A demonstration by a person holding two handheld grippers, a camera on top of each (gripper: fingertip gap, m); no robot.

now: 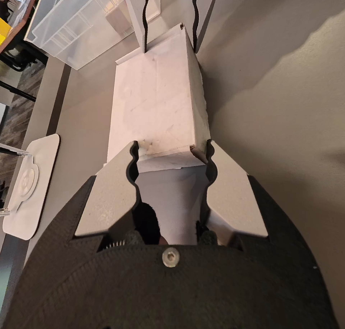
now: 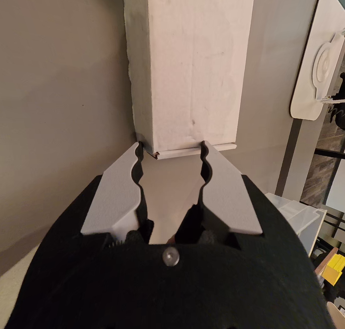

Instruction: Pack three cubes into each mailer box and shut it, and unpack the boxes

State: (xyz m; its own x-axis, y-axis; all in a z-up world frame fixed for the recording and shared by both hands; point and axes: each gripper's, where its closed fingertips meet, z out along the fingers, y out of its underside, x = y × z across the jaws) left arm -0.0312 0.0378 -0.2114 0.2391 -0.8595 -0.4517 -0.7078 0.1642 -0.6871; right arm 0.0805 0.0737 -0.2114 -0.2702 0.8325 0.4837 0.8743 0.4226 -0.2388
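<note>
White scuffed cardboard, the closed mailer box (image 1: 156, 103) lies on the grey table (image 1: 261, 114) between my left gripper (image 1: 172, 142) and right gripper (image 2: 171, 142), both spread wide at its ends; likely light, crushable, so I'd squeeze the stiff corners gently

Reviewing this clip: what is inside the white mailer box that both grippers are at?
Nothing inside can be seen. The white mailer box lies shut on the grey table, lid down. The left gripper and right gripper straddle opposite ends. Any cubes are covered.
</note>
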